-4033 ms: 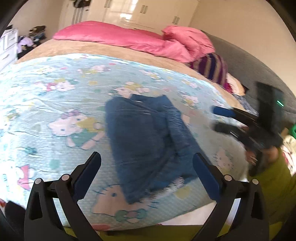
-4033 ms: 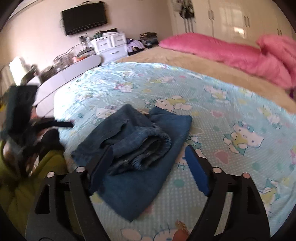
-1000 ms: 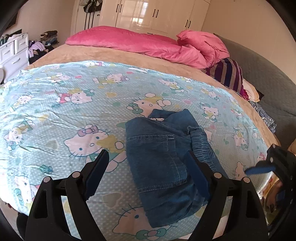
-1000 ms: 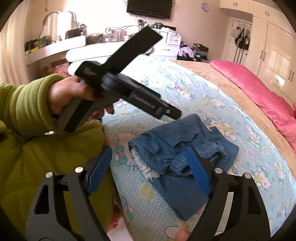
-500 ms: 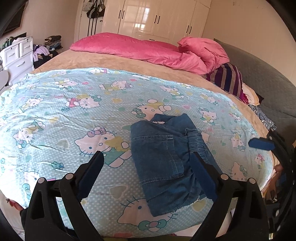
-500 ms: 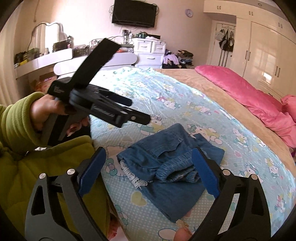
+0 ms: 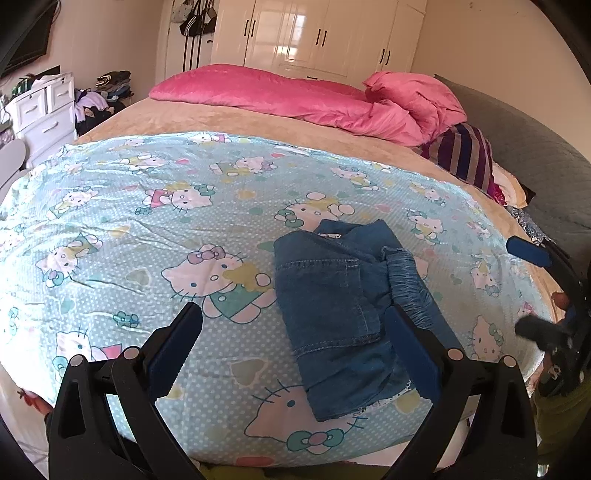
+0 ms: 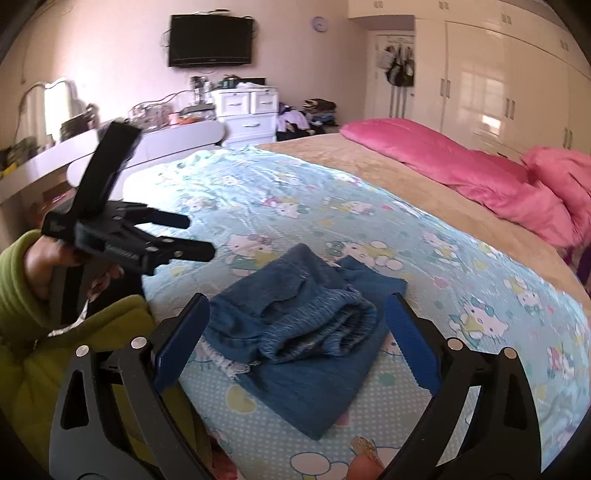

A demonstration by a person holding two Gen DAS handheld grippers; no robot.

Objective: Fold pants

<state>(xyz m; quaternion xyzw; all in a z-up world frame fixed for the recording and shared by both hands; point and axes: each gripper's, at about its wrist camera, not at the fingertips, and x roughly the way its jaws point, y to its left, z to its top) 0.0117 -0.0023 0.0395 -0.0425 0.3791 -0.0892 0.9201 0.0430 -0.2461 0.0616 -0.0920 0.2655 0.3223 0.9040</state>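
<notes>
The blue denim pants (image 7: 343, 306) lie folded into a small stack on the Hello Kitty sheet (image 7: 147, 229), near the bed's front edge. They also show in the right wrist view (image 8: 306, 328), waistband bunched on top. My left gripper (image 7: 293, 332) is open and empty, held back above the bed edge. My right gripper (image 8: 297, 325) is open and empty, also held back from the pants. Each gripper shows in the other's view: the right (image 7: 546, 288) at the far right, the left (image 8: 177, 240) at the left.
Pink pillows (image 7: 295, 96) and a striped cushion (image 7: 465, 155) lie at the bed's head. A white dresser (image 8: 247, 110) and a desk (image 8: 110, 155) stand beyond the bed's left side. Wardrobes (image 7: 314, 33) line the far wall.
Both grippers have pulled back and up from the folded pants, which lie still. The left gripper has swung lower and left in the right wrist view.
</notes>
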